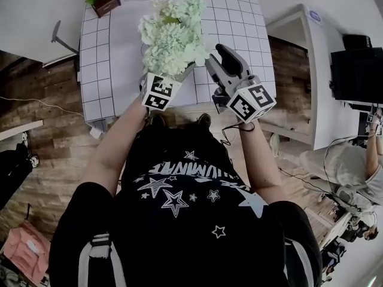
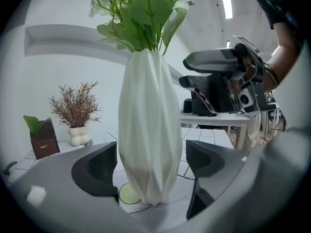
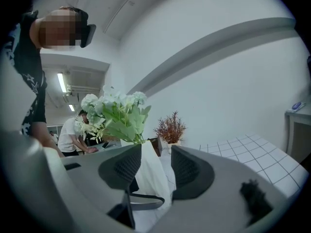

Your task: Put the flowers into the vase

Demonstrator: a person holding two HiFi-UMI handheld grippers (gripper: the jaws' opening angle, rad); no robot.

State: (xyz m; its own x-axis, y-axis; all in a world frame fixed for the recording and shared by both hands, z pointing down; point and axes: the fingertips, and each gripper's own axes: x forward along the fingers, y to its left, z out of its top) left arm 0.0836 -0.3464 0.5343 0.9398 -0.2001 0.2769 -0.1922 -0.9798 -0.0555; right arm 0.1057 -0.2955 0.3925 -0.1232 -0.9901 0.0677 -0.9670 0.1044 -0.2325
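Flowers (image 1: pixel 172 33), pale green with leafy stems, stand already inside the white faceted vase (image 2: pixel 146 130), which rests upright on the gridded table (image 1: pixel 233 17). Left gripper (image 2: pixel 148 165): jaws apart, one pad close beside each flank of the vase's lower body, neither visibly pressing on it. Right gripper (image 3: pixel 151 165): jaws apart and empty, held level just beside the vase, whose bouquet shows beyond them. Judged risk: the vase looks tall, narrow-footed and top-heavy. A left jaw brushing its flank on withdrawal, or the right gripper snagging a leaf, could tip the vase or drag stems out of its mouth.
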